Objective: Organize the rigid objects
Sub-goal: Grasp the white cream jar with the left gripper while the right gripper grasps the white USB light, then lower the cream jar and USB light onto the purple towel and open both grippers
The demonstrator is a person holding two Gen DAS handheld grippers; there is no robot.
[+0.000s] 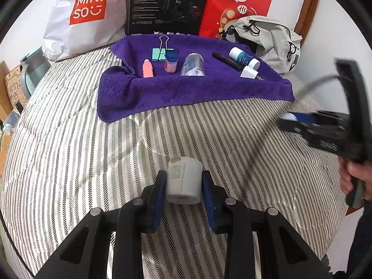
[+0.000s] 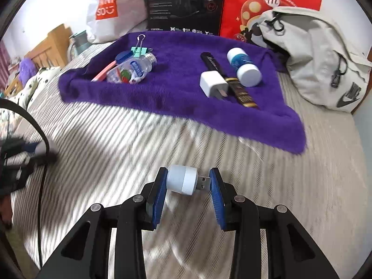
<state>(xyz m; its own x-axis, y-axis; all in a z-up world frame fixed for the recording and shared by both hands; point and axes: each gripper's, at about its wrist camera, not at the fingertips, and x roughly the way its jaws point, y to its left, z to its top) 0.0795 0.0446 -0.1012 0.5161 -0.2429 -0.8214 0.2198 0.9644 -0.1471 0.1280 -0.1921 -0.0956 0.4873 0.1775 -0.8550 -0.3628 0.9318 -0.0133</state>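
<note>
Purple towel (image 2: 176, 88) at twelve o'clock already carries most items.
Left gripper (image 1: 184, 183) clamps a white tape roll (image 1: 184, 182); right gripper (image 2: 188, 181) seemingly pinches a USB lamp (image 2: 186, 179) endwise over the striped bed (image 2: 116, 144); both await placing.

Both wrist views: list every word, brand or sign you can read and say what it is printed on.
"MINI SO" with a smile sign: white shopping bag.
"EDIFIER", partly cut off: black box; its fine print is too small.
"Hi" logo: red bag; its Chinese characters are too small to quote.
Swoosh logo: grey backpack.
Labels on the plastic bottle, black pen and white roll: unreadable.
</note>
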